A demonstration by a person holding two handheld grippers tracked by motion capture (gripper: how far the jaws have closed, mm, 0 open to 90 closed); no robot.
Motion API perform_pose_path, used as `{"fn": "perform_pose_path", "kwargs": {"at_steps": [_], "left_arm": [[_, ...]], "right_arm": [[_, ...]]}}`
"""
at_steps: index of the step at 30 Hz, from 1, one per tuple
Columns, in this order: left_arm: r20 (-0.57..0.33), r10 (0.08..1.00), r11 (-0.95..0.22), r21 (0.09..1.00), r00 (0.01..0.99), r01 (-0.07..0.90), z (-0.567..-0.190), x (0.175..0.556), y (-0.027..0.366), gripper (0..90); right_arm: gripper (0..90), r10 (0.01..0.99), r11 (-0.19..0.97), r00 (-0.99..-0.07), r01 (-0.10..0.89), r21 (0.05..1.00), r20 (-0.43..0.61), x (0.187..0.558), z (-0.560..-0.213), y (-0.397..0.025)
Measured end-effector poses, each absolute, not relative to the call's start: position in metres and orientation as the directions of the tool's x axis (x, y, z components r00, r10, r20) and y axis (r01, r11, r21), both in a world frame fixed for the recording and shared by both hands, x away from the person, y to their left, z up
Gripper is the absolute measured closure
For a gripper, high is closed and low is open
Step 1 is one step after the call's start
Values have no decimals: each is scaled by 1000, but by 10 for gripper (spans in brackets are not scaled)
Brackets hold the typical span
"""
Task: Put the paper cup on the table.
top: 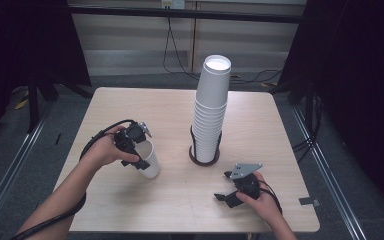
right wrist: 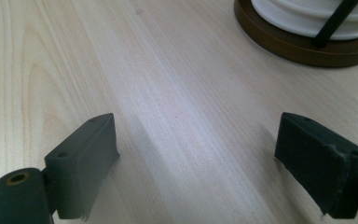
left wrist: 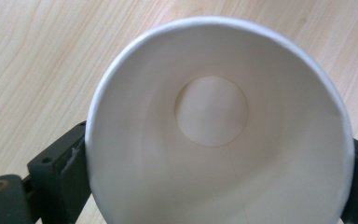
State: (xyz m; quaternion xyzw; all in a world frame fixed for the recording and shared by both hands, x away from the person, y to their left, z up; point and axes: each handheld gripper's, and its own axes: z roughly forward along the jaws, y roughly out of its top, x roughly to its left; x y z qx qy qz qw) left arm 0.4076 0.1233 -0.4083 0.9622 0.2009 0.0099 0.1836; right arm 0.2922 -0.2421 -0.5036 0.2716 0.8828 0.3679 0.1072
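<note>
A single white paper cup [top: 150, 157] stands upright on the wooden table, left of centre. My left gripper [top: 136, 150] is shut on it near the rim, one jaw on each side. In the left gripper view I look down into the cup [left wrist: 212, 112], with a fingertip [left wrist: 60, 163] pressed on its left wall. A tall stack of white cups [top: 211, 110] rises from a round brown holder [top: 203, 159] at the table's middle. My right gripper [top: 223, 186] rests low near the front right, open and empty. The right gripper view shows the holder's base [right wrist: 303, 46] ahead at the upper right.
The table's front edge [top: 190, 231] lies close behind both hands. A dark strip of tape [top: 310, 202] sits at the front right corner. Black curtains and metal frame rails flank the table; cables hang at the back.
</note>
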Motion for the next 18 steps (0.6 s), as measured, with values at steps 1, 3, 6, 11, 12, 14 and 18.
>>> {"fn": "perform_pose_path", "kwargs": {"at_steps": [1,3,6,11,12,14,18], "left_arm": [[-53,391,-848,367,919,382,-409,407,123,58],[-58,388,-849,366,920,381,-409,408,123,58],[-61,393,-843,374,918,386,-409,407,123,58],[-65,383,-846,376,921,379,-409,407,123,57],[-66,385,-842,384,920,380,-410,407,122,57],[-69,384,-842,384,921,379,-411,407,122,56],[-93,387,-834,389,917,392,-415,406,122,50]], "right_arm": [[120,558,582,-830,401,708,10,292,-504,-242],[121,558,582,-830,401,708,10,292,-504,-242],[120,559,582,-829,401,708,11,292,-504,-242],[120,559,582,-829,401,708,11,292,-504,-242],[121,559,582,-829,401,708,11,292,-504,-242],[120,559,582,-829,401,708,11,292,-504,-242],[121,559,582,-829,401,708,11,292,-504,-242]]}}
